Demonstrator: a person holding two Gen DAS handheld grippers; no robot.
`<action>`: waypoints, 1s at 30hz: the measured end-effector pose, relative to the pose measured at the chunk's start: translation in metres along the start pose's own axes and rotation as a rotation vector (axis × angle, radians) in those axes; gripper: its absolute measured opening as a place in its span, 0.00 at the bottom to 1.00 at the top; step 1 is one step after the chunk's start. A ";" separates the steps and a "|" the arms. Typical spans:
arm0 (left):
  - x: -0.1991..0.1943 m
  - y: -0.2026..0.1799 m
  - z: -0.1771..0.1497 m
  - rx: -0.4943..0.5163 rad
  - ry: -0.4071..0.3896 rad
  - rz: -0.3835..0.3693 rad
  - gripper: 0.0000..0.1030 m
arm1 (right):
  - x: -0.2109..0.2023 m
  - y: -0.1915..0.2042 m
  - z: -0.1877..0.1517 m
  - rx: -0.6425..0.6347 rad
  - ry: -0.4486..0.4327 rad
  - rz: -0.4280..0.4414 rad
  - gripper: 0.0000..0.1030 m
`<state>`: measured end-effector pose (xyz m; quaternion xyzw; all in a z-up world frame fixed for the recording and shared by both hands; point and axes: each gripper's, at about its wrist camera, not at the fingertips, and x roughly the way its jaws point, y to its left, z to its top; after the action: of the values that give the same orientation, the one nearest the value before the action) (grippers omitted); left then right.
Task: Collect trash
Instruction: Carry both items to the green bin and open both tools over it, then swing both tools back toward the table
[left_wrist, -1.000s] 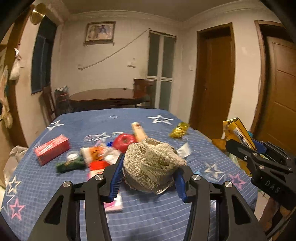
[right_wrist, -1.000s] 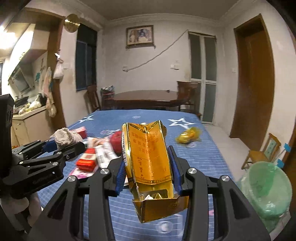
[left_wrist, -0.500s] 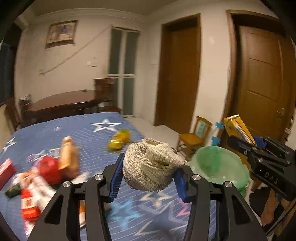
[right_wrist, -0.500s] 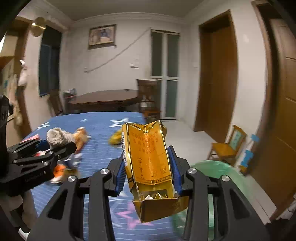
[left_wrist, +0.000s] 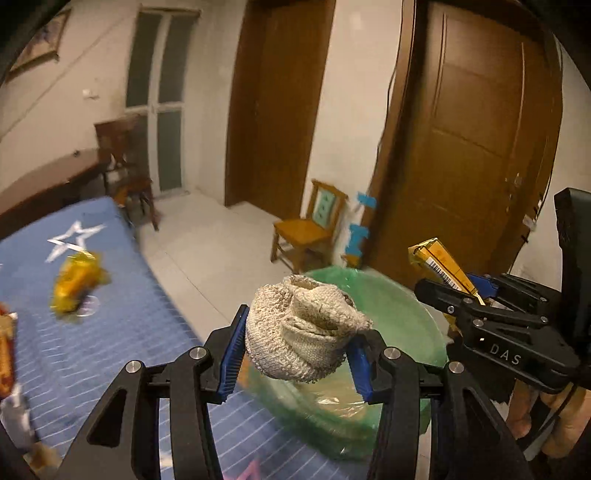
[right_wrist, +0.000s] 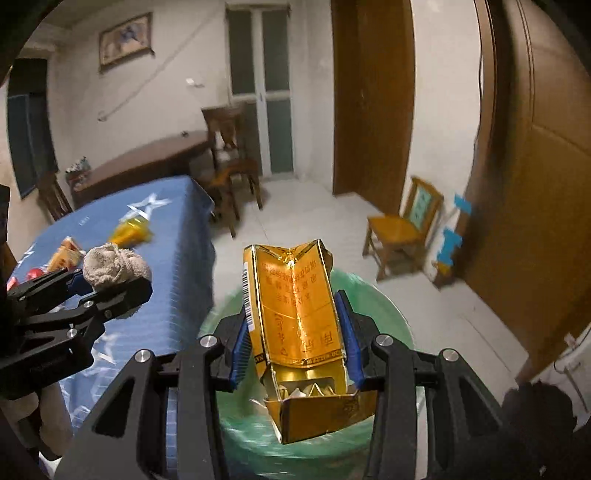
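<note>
Trash is carried for dropping: a balled cloth (left_wrist: 306, 332) is pinched by the left gripper (left_wrist: 295, 349), a gold carton (right_wrist: 299, 325) by the right gripper (right_wrist: 295, 343), apparently above the green-lined bin (right_wrist: 384, 314) beside the table (right_wrist: 184, 236).

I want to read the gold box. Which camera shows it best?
The right wrist view: the gold box fills the middle, its open end and printed face toward the camera, clamped in the right gripper. The left wrist view shows only its narrow barcode edge, far right, partly hidden by that gripper.
</note>
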<state>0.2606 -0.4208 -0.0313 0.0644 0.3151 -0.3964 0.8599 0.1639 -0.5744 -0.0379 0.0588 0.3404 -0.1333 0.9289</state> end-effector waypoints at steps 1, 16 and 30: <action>0.012 -0.003 0.000 0.000 0.022 -0.009 0.49 | 0.010 -0.008 -0.002 0.014 0.030 0.007 0.39; 0.148 -0.015 -0.005 0.007 0.201 -0.027 0.50 | 0.067 -0.046 -0.017 0.055 0.154 0.036 0.41; 0.125 0.005 -0.011 -0.024 0.183 0.009 0.71 | 0.043 -0.056 -0.010 0.101 0.072 0.043 0.58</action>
<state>0.3195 -0.4936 -0.1146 0.0913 0.3967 -0.3813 0.8300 0.1729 -0.6350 -0.0746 0.1178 0.3653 -0.1279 0.9145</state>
